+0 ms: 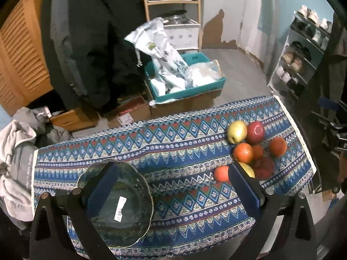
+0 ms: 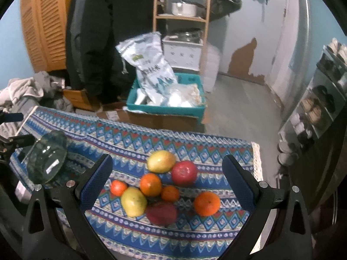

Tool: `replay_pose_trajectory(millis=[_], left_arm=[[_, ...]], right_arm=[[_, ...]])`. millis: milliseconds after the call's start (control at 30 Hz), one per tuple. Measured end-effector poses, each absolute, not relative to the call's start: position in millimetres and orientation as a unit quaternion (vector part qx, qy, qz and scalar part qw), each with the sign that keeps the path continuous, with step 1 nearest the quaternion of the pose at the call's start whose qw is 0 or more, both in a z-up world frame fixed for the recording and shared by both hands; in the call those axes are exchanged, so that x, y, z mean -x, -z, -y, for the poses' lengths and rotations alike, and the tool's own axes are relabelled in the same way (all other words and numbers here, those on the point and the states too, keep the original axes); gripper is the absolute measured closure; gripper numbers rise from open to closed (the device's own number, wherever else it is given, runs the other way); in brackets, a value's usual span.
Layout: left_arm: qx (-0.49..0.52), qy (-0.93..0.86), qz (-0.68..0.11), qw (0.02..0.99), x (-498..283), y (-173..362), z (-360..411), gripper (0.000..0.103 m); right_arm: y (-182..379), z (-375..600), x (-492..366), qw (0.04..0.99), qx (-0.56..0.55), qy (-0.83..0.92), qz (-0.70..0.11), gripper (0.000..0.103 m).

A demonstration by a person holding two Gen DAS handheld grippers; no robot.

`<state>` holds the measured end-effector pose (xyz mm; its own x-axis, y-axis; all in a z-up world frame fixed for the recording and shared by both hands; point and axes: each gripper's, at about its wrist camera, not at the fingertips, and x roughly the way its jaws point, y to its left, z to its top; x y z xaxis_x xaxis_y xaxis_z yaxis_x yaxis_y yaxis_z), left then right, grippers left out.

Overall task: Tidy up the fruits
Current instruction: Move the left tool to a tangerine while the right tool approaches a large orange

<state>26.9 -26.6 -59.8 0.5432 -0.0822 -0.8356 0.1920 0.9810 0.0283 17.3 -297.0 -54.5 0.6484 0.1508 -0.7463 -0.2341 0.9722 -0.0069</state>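
Observation:
A pile of fruit lies on the patterned tablecloth (image 2: 195,147): a yellow-green fruit (image 2: 161,161), a red fruit (image 2: 184,172), oranges (image 2: 150,184) (image 2: 206,203), small tangerines (image 2: 118,187) (image 2: 170,193), another yellow fruit (image 2: 133,201) and a dark red fruit (image 2: 161,213). My right gripper (image 2: 167,159) hangs open above this pile, its fingers on either side of it. A glass bowl (image 1: 115,201) with a white sticker sits at the cloth's left end and looks tilted. My left gripper (image 1: 173,173) is open; its left finger (image 1: 104,186) overlaps the bowl, and I cannot tell whether it touches it. The fruit (image 1: 243,152) lies to its right.
Beyond the table's far edge stand a teal crate (image 1: 186,91) with bags on cardboard boxes, a wooden shelf (image 1: 173,2) and hanging dark coats (image 1: 97,43). Clothes (image 1: 15,151) are piled at the left. A shoe rack (image 1: 299,60) stands at the right.

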Motion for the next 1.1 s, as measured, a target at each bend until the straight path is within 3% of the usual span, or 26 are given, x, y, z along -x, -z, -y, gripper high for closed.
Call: replay_pose_trajectory(millis=[533,1100], left_arm=[[-0.092,0.123,-0.529,0.834,-75.1,121.8,81.4,0.001],[-0.104,0.153,-0.596,0.781,-100.2,217.0,94.3,0.001]], right_arm=[[106.6,332.1,-44.3,0.875,0.039,-0.076,-0.477,0.004],[203.1,366.5,-66.7,0.808,0.036,-0.054,-0.586,0.005]])
